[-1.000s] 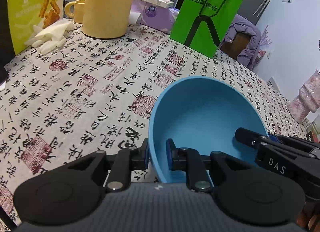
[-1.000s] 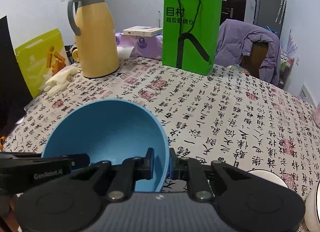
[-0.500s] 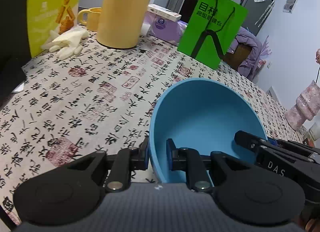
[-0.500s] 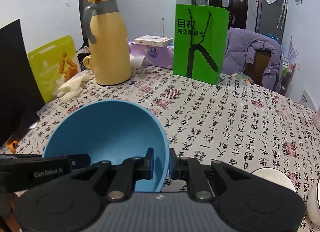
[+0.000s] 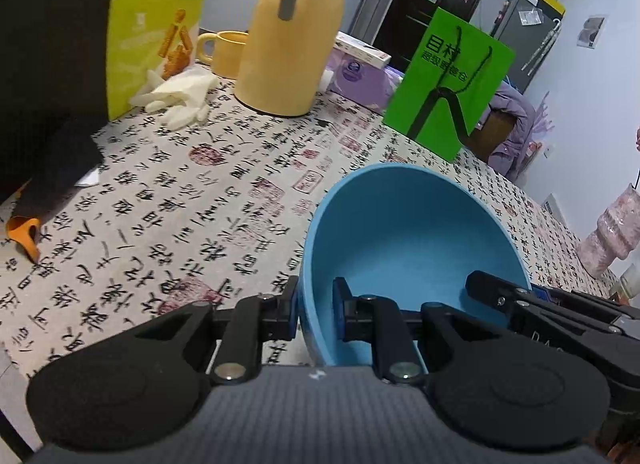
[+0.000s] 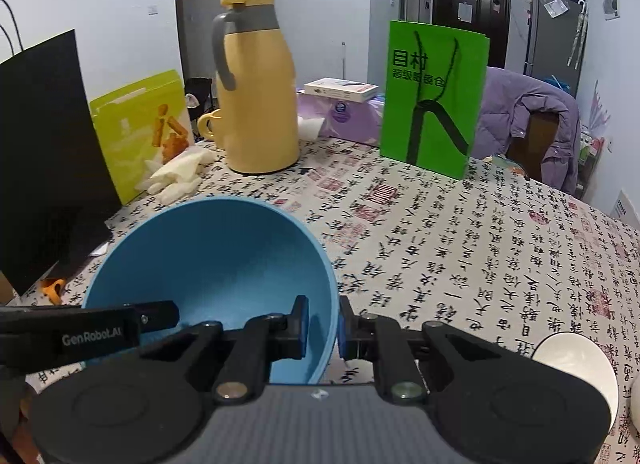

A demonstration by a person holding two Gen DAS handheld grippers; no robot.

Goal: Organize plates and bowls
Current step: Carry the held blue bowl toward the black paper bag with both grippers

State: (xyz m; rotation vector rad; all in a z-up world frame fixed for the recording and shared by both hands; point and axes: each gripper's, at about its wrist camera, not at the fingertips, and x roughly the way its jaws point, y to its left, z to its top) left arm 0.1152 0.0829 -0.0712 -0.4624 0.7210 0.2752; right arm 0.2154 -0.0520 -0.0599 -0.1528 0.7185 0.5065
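**Bowl clamped at both rims**

A calligraphy-printed cloth (image 5: 168, 199) spreads beyond the fingers. Between both grippers sits a smooth, matte blue bowl (image 5: 408, 248), round and deep. The left gripper (image 5: 316, 310) pinches its left rim, the right gripper (image 6: 322, 324) its right rim. Since the earlier frames, the yellow jug (image 6: 256, 91) and green bag (image 6: 432, 99) show fuller and lower in view.

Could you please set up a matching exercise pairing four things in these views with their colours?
Things:
1. bowl
2. jug
3. paper bag with the cord handle
4. gloves

Colours:
A. green
B. white
C. blue
D. yellow

Pairs: 1-C, 2-D, 3-A, 4-B
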